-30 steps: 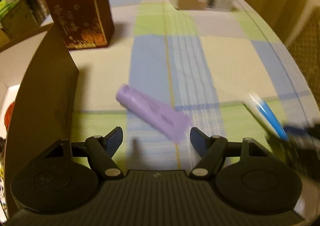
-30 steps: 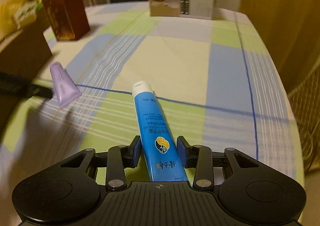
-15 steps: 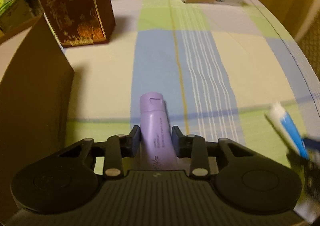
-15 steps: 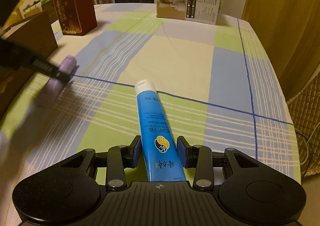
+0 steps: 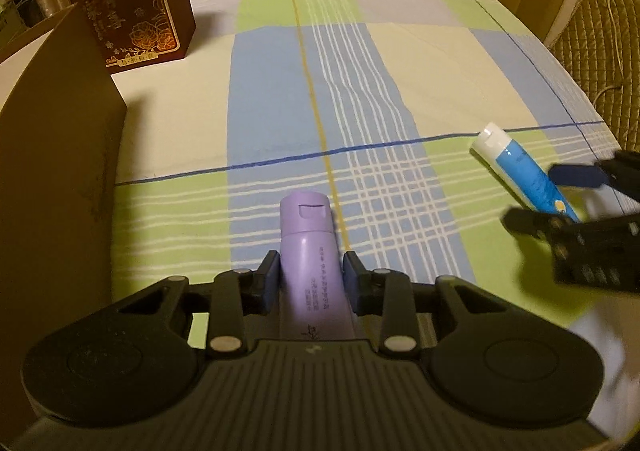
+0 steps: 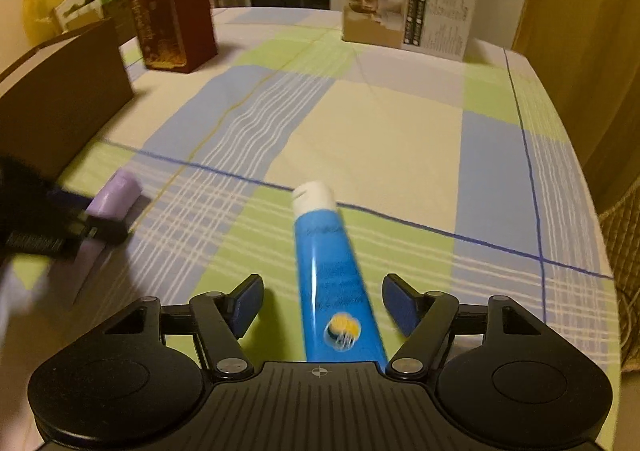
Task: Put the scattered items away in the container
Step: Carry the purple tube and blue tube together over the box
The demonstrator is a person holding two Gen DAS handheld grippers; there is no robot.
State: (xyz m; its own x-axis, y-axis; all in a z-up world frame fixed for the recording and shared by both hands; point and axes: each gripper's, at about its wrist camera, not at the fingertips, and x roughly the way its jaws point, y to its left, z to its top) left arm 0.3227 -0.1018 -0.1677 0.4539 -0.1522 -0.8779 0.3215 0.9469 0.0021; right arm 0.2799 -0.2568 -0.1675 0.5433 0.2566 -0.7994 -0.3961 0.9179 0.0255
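Two tubes on the checked worktop — one each. The left gripper has its jaws clamped on the purple tube. The right gripper has its jaws spread wide, clear of the blue tube lying between them. One brown container stands at the left — two boxes behind.
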